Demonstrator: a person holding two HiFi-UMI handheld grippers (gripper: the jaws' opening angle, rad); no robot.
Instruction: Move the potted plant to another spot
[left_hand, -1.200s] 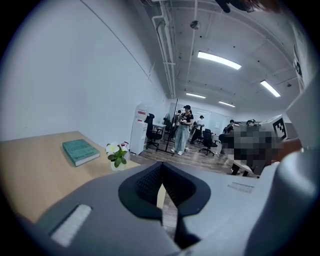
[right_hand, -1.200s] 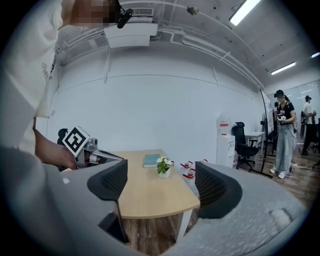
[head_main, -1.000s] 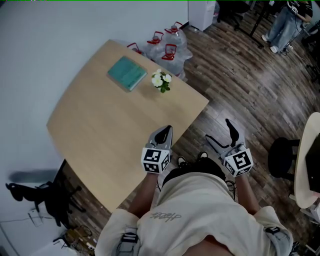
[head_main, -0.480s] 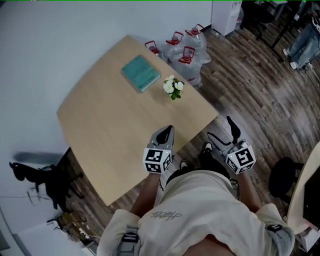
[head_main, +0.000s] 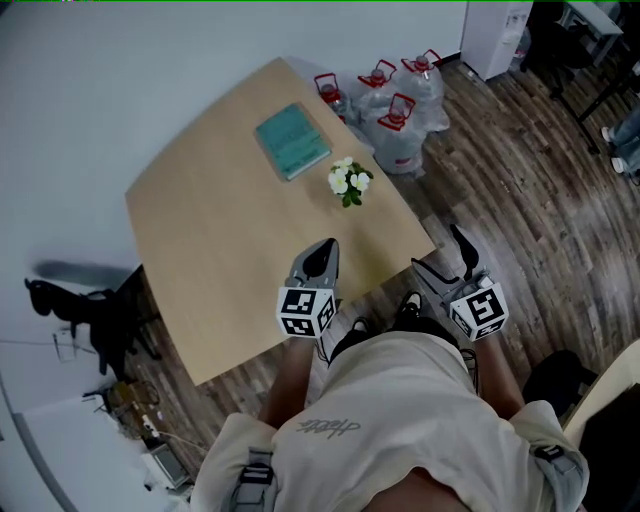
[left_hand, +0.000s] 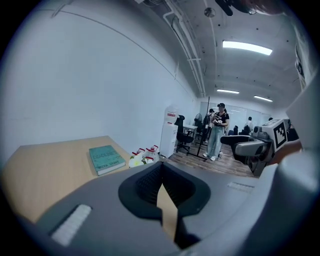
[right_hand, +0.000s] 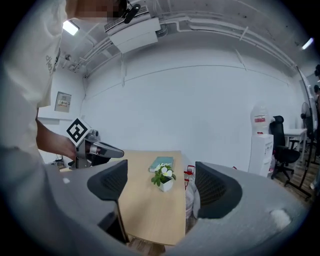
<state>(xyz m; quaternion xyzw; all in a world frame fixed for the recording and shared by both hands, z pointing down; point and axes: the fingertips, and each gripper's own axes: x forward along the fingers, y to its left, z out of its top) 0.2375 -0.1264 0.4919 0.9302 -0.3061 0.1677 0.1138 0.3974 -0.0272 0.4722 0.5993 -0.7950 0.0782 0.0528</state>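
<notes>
A small potted plant (head_main: 349, 184) with white flowers in a white pot stands near the right edge of a light wooden table (head_main: 220, 240). It also shows between my right gripper's jaws in the right gripper view, potted plant (right_hand: 164, 178), well ahead of them. My left gripper (head_main: 322, 256) hovers over the table's near corner with its jaws shut and nothing between them. My right gripper (head_main: 446, 256) is off the table's edge, above the floor, with its jaws wide open and empty. Both are well short of the plant.
A teal book (head_main: 292, 140) lies on the table behind the plant. Several water jugs (head_main: 395, 100) with red handles stand on the wood floor past the table. A white wall runs along the left. People and office chairs (left_hand: 216, 131) are further off.
The view has shifted: table, book and plant sit further right and lower in the head view. Both grippers kept their places near my body and their jaw states.
</notes>
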